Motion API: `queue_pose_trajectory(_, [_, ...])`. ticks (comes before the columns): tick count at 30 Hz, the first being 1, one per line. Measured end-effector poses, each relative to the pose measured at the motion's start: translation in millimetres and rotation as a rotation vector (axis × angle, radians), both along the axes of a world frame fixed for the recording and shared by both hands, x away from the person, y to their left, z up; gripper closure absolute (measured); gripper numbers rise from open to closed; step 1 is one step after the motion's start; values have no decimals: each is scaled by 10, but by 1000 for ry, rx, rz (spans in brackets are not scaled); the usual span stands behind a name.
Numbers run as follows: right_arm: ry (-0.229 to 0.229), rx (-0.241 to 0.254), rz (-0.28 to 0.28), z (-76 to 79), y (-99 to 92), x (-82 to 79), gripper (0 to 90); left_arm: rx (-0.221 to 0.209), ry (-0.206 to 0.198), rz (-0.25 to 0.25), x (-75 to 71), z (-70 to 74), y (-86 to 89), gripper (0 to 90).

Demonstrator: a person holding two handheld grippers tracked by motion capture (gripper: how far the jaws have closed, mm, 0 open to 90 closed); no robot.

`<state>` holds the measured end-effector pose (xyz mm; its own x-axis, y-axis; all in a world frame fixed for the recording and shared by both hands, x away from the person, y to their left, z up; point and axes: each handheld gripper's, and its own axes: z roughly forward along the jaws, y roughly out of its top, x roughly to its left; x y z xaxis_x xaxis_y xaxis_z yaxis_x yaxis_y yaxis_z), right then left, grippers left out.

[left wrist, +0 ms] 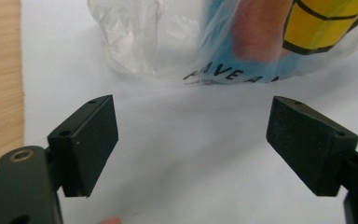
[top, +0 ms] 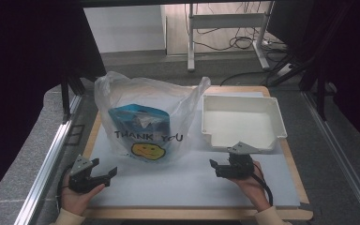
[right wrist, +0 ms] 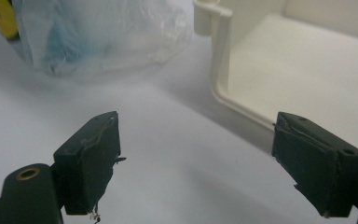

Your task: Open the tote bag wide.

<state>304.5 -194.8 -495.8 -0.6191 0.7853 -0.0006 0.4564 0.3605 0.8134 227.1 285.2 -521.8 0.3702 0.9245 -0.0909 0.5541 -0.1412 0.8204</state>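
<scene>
Both grippers stand wide open and empty: left gripper [top: 107,174], right gripper [top: 217,167]. Ahead of the left one sits the plastic bag [top: 145,117]; white tray [top: 242,119] lies just beyond the right one.

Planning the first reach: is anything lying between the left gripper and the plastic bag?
Nothing visible does. The left gripper sits open, with bare white mat between its jaws and the plastic bag. The white tray stands off to the bag's right, out of that path.
</scene>
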Motion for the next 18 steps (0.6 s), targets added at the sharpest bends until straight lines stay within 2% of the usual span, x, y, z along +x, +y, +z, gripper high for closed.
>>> queue_pose_trajectory(3, [0, -19, 14, -58, -34, -36, 175, 1, 1, 4, -23, -2, -9, 184])
queue_pose_trajectory(7, [17, 7, 14, -115, -95, -40, 196, -11, -12, 27, -61, 19, -15, 193])
queue_pose_trajectory(11, [30, 17, 19, -145, -133, -57, 202, 5, -34, 35, -39, 45, -26, 202])
queue_pose_trajectory(13, [9, 21, 20, -123, -146, -79, 213, 11, -27, 54, -32, 35, -26, 224])
queue_pose_trajectory(14, [5, 20, 20, -125, -153, -85, 216, -4, -25, 58, -37, 35, -11, 224])
queue_pose_trajectory(18, [-2, 36, 4, -140, -185, -110, 238, -12, -41, 45, -38, 44, 21, 222])
